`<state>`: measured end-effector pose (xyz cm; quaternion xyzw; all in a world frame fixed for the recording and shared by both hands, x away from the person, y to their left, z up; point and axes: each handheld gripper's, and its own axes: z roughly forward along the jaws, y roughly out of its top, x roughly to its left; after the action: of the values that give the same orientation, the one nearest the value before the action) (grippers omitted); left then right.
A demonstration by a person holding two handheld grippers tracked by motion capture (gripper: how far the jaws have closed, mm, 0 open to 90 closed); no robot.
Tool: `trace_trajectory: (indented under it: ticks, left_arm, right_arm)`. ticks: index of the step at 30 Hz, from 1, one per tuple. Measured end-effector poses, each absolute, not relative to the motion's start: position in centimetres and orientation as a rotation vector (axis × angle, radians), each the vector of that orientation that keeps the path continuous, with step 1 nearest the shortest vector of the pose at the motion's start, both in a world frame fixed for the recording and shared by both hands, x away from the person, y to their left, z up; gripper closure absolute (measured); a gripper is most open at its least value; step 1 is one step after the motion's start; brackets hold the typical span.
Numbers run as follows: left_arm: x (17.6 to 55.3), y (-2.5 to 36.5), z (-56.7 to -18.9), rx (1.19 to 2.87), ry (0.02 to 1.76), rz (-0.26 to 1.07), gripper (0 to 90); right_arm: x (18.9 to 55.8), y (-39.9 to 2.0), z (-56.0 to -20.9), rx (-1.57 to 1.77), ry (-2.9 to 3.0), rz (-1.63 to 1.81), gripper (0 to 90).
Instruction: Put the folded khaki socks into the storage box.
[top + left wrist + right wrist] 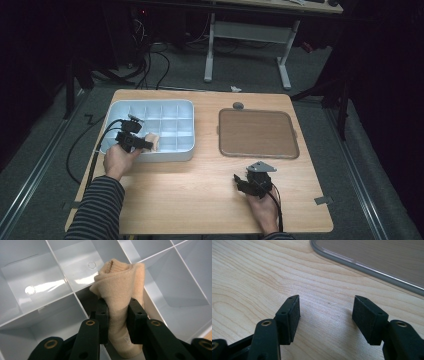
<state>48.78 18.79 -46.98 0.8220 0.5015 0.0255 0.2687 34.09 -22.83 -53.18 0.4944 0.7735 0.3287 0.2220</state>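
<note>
A folded beige sock (120,297), clamped between the pads of the left tongs (118,320), which are drawn in tight on its middle; its rolled cuff end stands out beyond the pad tips toward 12 o'clock. The sock hangs over the dividers of a white compartment tray (50,282), above a cell at the tray's near edge. In the high view the sock (152,141) sits at the tray's (150,107) 6 o'clock rim, just beyond the left tongs (145,144). The right tongs (325,315) stand parted with nothing between the pads, resting low over bare wood; in the high view the right tongs (239,181) lie at 5 o'clock from the tray, well apart from it. A brown lid (257,133) with a clear rim lies flat at 12 o'clock from the right tongs. Light wooden bench (200,200); grey floor (360,165), a white-legged desk (250,35) and cables (150,65) behind, in a dark room.
</note>
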Motion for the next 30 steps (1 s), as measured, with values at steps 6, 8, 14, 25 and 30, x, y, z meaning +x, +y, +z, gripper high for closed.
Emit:
trace_trajectory:
  ticks: [6, 8, 14, 25, 30]
  left_arm:
    - [48.8, 18.6, -47.1, 2.216, 1.36, 0.072, 74.1]
    - [48.8, 18.7, -47.1, 2.215, 1.359, 0.065, 73.9]
    - [48.7, 18.9, -47.1, 2.181, 1.363, 0.055, 71.4]
    - [48.3, 19.0, -46.6, 2.145, 1.36, 0.08, 62.2]
    - [48.2, 19.5, -45.9, 2.108, 1.364, 0.089, 61.3]
  right_arm:
    - [34.1, -22.8, -53.2, 1.367, 2.136, 0.911, 39.1]
    - [34.1, -22.8, -53.2, 1.368, 2.136, 0.911, 39.1]
    - [34.1, -22.8, -53.2, 1.366, 2.136, 0.909, 39.2]
    - [34.1, -22.8, -53.2, 1.366, 2.136, 0.908, 39.2]
    - [34.1, -22.8, -53.2, 1.368, 2.135, 0.91, 39.2]
